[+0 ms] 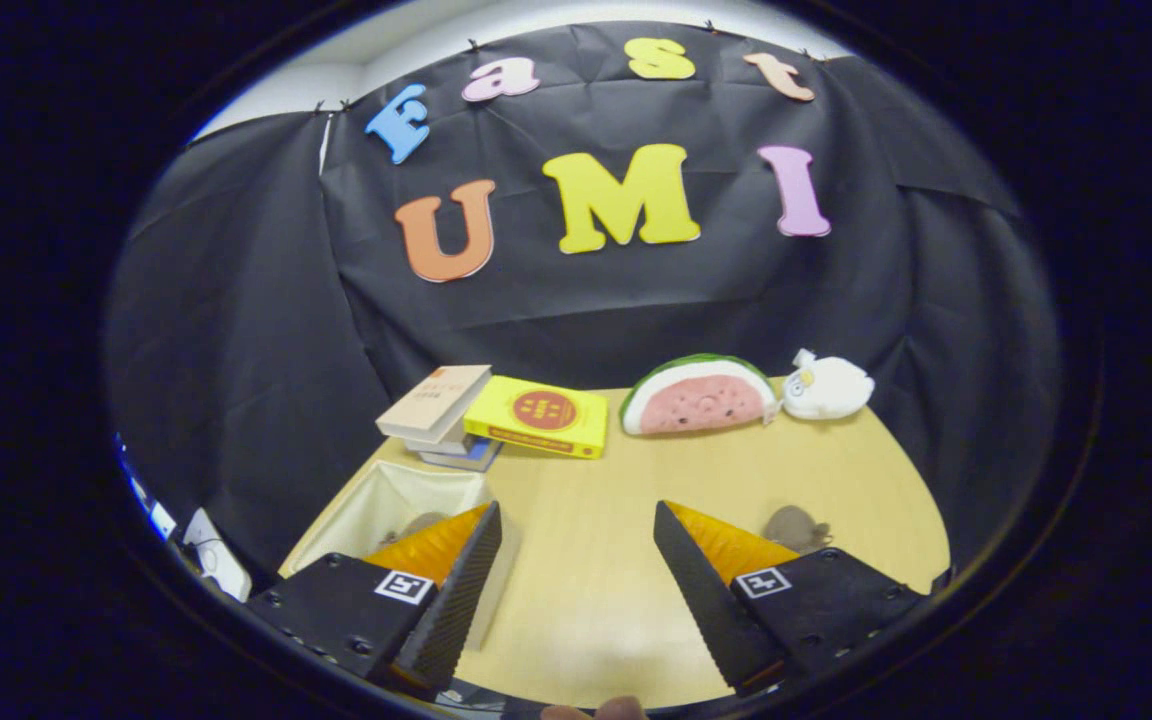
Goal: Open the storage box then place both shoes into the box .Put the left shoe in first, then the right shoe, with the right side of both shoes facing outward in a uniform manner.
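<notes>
The gripper [576, 520] holds its jaws wide apart over bare table [586, 590]. The open storage box [386, 505] sits behind one finger, a shoe [798, 527] behind the other.

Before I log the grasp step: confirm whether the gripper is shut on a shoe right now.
No. The gripper is open, its fingers spread over bare table, with the grey shoe lying beyond the right finger.

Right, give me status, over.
Gripper open, nothing between fingers. Storage box open beside the fingers, one shoe inside. Other shoe on table, path clear.
</notes>
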The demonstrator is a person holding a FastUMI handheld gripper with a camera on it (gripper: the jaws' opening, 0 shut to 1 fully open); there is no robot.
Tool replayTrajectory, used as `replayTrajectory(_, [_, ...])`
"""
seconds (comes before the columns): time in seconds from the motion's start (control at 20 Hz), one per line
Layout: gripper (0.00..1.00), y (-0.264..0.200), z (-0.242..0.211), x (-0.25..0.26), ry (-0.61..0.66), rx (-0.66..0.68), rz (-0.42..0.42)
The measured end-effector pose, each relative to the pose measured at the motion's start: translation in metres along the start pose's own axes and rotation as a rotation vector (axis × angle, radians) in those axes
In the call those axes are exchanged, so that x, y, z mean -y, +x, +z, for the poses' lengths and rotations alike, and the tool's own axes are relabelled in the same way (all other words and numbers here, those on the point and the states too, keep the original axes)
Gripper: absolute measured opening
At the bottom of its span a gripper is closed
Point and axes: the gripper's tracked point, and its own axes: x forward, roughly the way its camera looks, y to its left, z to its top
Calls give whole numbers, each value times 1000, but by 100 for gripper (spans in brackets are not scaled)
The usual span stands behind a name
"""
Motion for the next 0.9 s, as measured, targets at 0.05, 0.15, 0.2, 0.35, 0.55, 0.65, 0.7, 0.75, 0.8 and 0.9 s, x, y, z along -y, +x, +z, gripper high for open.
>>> replayTrajectory(0.05, [94,-2,-3,21,1,-3,-12])
replayTrajectory(0.15, [94,0,-12,68,-6,-19,-64])
replayTrajectory(0.2, [94,1,-20,91,-14,-35,-93])
replayTrajectory(0.35, [94,10,-54,142,-19,-121,-136])
replayTrajectory(0.55, [94,25,-100,195,-27,-258,-185])
replayTrajectory(0.65, [96,33,-118,213,-28,-310,-200])
replayTrajectory(0.7, [96,38,-129,217,-10,-346,-200])
replayTrajectory(0.75, [96,42,-139,221,9,-382,-204])
replayTrajectory(0.8, [96,48,-149,227,30,-413,-203])
replayTrajectory(0.9, [96,60,-162,236,55,-458,-208])
